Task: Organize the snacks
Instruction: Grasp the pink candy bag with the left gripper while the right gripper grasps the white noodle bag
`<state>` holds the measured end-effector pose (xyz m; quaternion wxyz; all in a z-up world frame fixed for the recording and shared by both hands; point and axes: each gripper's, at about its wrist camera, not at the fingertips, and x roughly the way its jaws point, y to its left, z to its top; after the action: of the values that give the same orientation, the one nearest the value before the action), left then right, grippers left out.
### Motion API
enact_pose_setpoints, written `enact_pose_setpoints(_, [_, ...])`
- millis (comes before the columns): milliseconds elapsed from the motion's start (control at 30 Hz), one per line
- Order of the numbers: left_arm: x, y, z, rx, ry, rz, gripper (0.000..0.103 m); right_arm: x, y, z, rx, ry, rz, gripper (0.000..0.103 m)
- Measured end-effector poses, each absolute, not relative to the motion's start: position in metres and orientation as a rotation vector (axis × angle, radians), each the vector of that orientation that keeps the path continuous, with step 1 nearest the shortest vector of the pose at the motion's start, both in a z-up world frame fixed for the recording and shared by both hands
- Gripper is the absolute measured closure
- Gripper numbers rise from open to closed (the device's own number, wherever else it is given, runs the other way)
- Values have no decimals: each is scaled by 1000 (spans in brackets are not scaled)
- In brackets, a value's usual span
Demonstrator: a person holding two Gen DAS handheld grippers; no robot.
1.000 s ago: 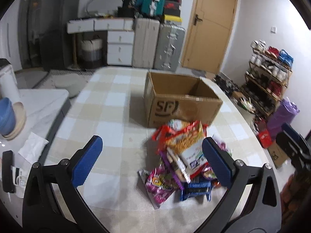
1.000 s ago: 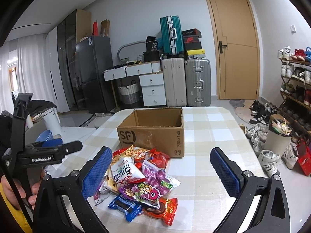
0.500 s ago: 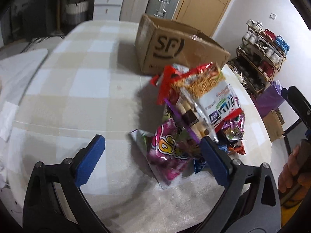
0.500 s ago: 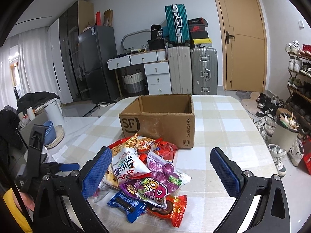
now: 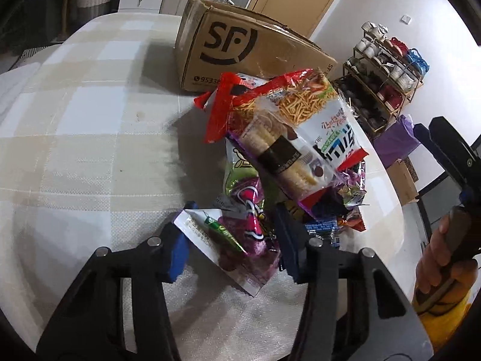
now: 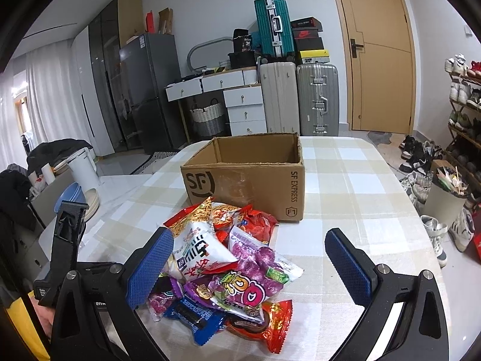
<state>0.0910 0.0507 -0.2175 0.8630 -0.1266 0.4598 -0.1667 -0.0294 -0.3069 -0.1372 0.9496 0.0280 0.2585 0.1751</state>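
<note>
A heap of snack bags [image 6: 228,270] lies on the checked tablecloth [image 6: 345,186], in front of an open cardboard SF box [image 6: 249,186]. In the left wrist view my left gripper [image 5: 233,234] is down at the near edge of the heap. Its jaws are closing, and a crumpled purple-pink snack bag [image 5: 252,219] is bunched between the blue pads. A white-and-red noodle snack bag [image 5: 315,111] tops the heap behind it, and the box [image 5: 240,48] stands beyond. My right gripper [image 6: 249,264] hovers open over the heap's near side, holding nothing.
A person's hand [image 5: 442,255] holds the right gripper's handle at the table's right edge. A shoe rack [image 6: 463,105], loose shoes and a bin [image 6: 445,198] stand on the right. Suitcases [image 6: 315,96], drawers and a door lie behind the table. A side counter with bowls [image 6: 72,192] is on the left.
My left gripper dropped and tilted down onto the heap, and its wide jaws narrowed around the purple-pink bag. The right gripper sank slightly toward the heap and stayed open.
</note>
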Motion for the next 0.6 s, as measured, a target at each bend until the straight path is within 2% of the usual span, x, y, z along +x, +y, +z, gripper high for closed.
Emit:
enact_pose_setpoints(100, [91, 57, -217, -302, 958, -352, 66, -30, -305, -136, 51, 523, 366, 0])
enact_pose_setpoints(167, [89, 58, -216, -311, 953, -349, 69, -30, -304, -136, 52, 522, 369, 0])
enact_pose_setpoints(600, [79, 91, -204, -357, 906, -330, 74, -21, -280, -137, 3, 558, 463, 0])
